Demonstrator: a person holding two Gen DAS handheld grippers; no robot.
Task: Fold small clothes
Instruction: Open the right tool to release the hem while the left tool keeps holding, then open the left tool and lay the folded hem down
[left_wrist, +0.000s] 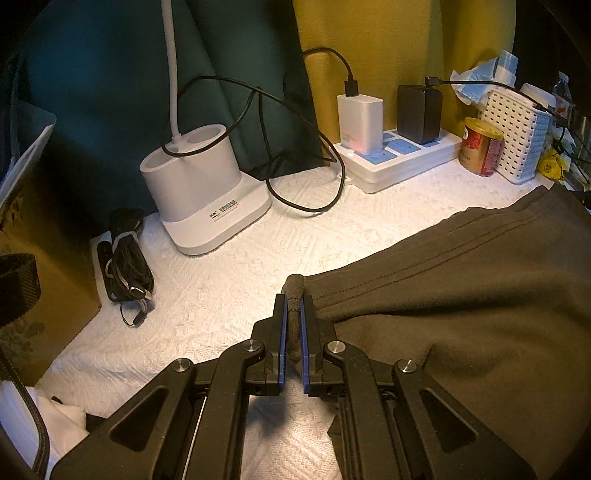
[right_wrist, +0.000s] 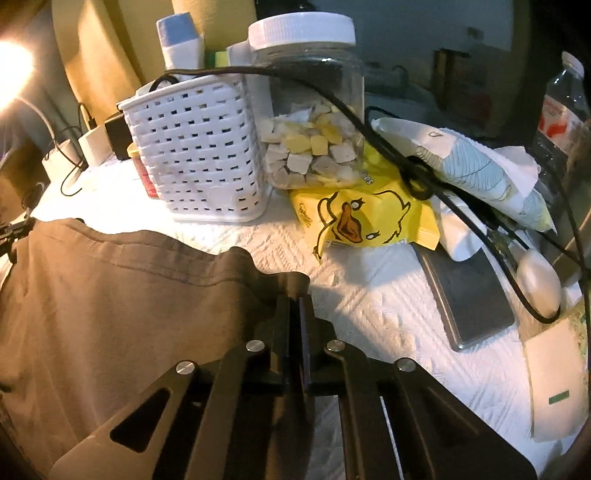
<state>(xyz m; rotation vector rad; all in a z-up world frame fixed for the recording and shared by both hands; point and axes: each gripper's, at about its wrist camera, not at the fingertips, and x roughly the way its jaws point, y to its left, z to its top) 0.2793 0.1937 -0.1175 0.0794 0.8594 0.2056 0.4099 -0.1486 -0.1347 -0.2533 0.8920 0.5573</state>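
A: Where is the garment (left_wrist: 461, 295) sitting right now?

B: It is lying spread on the white textured worktop (left_wrist: 229, 266), stretching between the two grippers. The left gripper (left_wrist: 294, 306) is pinching a rolled corner of it: the jaws are standing narrow, with a bunched nub of dark cloth poking out just past their tips.

A: And the other side?

B: The right gripper (right_wrist: 300, 306) is reaching the opposite corner. Its jaws are closed together and the cloth is bunching up right at their tips, so it appears to be gripping the edge, though shadow is hiding the exact contact.

A: How is the fabric going to behave?

B: I am judging it soft, light and floppy. The stitched hem (right_wrist: 147, 266) running beyond the jaws is the firmest part, so the corners along it are the sensible places to hold. Anything loose is going to sag and wrinkle.

A: Any worries?

B: The white basket (right_wrist: 199, 155) and the yellow duck packet (right_wrist: 362, 218) are sitting close ahead of the right jaws, so a swinging fold could brush them.
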